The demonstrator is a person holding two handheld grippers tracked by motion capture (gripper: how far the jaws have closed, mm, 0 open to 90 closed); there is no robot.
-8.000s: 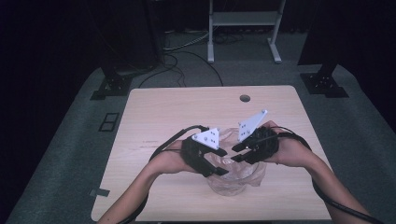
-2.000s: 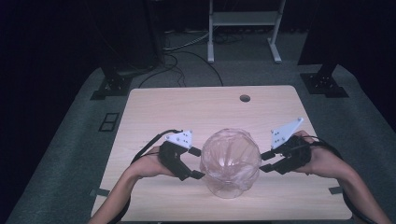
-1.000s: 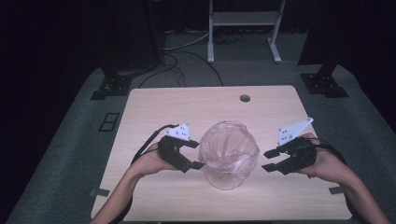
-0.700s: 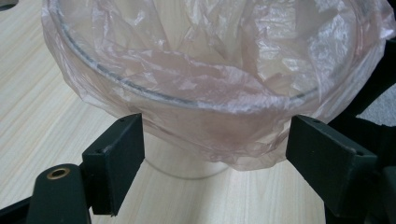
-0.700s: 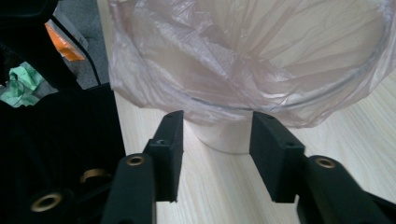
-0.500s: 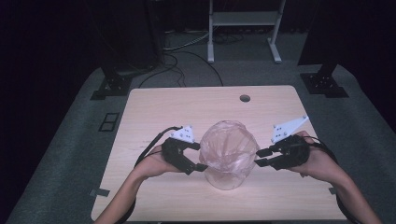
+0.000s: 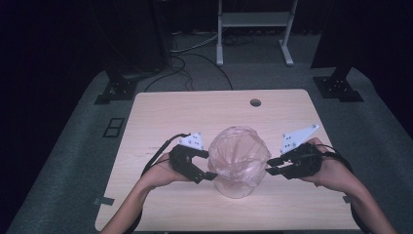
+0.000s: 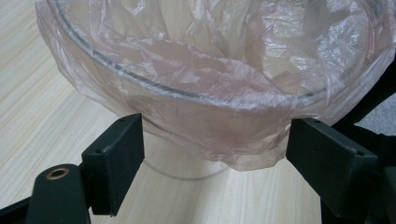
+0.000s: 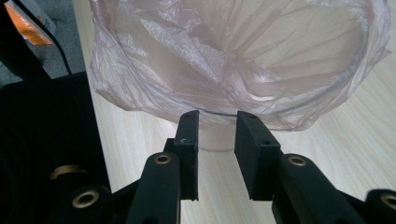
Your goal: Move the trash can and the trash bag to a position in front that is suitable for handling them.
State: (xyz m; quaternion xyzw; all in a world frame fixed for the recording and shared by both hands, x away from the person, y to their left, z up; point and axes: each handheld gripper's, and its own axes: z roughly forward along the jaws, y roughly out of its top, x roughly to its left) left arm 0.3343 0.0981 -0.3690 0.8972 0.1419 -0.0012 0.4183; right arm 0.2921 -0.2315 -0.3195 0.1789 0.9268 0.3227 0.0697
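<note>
Since half a second ago my right gripper (image 7: 271,168) has edged up to the bag's hanging edge, its jaws just closing to a narrow gap with nothing pressed between them, while my left gripper (image 7: 210,166) stands wide open, the bag's lower fold (image 8: 243,149) loose between its pads. I work on a pale wooden table (image 7: 160,112) over grey carpet in a dark room, a white stand (image 7: 253,19) behind. Upright at the table's near middle, mouth up, the clear glass container (image 7: 237,187) wears a crinkled, pinkish translucent plastic bag (image 7: 238,151) draped over its rim

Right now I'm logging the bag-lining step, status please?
Left gripper open beside bag's edge. Right gripper closing, fingers narrow, gripping nothing. Pink bag draped over clear container. No obstruction.
</note>
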